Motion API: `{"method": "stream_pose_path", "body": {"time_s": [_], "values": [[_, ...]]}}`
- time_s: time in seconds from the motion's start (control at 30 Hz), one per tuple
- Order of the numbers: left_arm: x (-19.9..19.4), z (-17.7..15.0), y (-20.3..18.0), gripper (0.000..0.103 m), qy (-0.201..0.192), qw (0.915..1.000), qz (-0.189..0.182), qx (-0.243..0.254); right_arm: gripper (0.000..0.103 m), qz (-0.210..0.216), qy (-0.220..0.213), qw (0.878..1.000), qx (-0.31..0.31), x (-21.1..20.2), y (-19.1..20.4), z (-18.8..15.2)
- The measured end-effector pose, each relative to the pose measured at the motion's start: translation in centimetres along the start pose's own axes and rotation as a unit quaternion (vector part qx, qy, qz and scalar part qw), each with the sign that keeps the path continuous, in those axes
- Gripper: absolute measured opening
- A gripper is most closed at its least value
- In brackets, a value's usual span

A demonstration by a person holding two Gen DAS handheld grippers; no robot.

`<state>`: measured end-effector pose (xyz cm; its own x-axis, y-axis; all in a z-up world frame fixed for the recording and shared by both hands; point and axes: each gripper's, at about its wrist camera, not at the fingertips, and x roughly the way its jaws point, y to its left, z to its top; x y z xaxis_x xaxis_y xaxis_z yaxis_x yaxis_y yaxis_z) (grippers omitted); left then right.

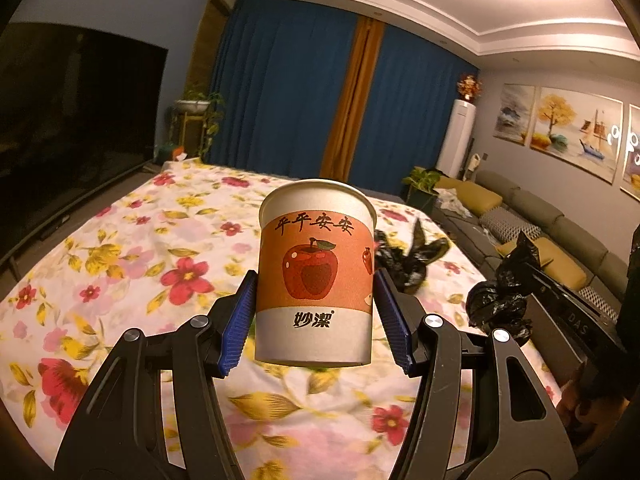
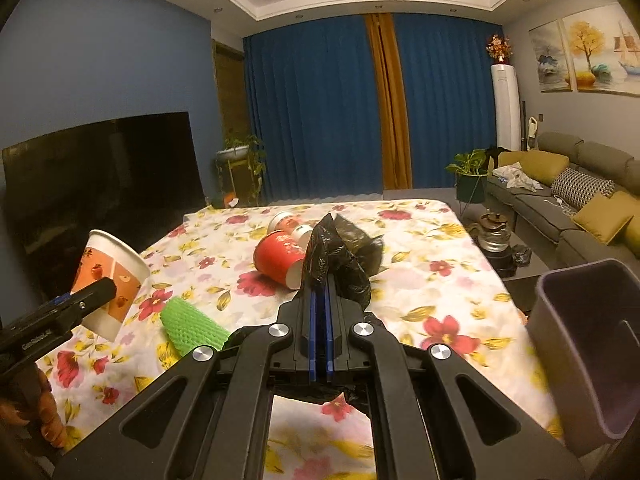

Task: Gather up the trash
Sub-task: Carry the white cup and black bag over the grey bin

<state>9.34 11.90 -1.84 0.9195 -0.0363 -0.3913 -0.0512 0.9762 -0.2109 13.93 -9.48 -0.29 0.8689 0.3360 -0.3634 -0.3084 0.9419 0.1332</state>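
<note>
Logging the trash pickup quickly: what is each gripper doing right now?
Left gripper: closed on the paper cup, lifted off the table.
Right gripper: shut on the black plastic bag.

An apple-printed paper cup is held upright off the cloth; a crumpled black plastic bag is pinched aloft.

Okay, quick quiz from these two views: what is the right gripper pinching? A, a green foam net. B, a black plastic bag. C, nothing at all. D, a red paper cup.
B: in the right wrist view the right gripper is shut on a crumpled black plastic bag, while the red cup and the green foam net lie apart on the flowered cloth.
</note>
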Motion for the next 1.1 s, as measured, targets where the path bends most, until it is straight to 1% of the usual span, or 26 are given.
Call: {"method": "stream_pose_path", "body": {"time_s": [0.27, 0.43, 0.6, 0.9, 1.0, 1.1], "values": [[0.4, -0.2, -4.6, 0.057, 0.001, 0.9992, -0.033, 0.022, 0.004, -0.014, -0.023, 1.0, 0.01, -3.3, -3.4, 0.5], [1.0, -0.3, -8.3, 0.057, -0.001, 0.9973, -0.059, 0.043, 0.004, -0.037, -0.036, 0.999, 0.014, -5.2, -6.2, 0.7], [1.6, -0.6, -12.5, 0.057, -0.003, 0.9936, -0.09, 0.067, 0.004, -0.064, -0.051, 0.996, 0.021, -7.1, -9.1, 0.9], [2.7, -1.3, -20.8, 0.057, -0.009, 0.9823, -0.154, 0.106, 0.004, -0.129, -0.071, 0.988, 0.037, -10.4, -15.4, 0.9], [3.0, -1.6, -24.4, 0.057, -0.012, 0.976, -0.182, 0.12, 0.004, -0.152, -0.077, 0.984, 0.043, -11.4, -17.3, 0.6], [3.4, -2.1, -27.1, 0.057, -0.012, 0.97, -0.206, 0.13, 0.004, -0.173, -0.084, 0.98, 0.05, -12.3, -19.2, 0.4]]}}
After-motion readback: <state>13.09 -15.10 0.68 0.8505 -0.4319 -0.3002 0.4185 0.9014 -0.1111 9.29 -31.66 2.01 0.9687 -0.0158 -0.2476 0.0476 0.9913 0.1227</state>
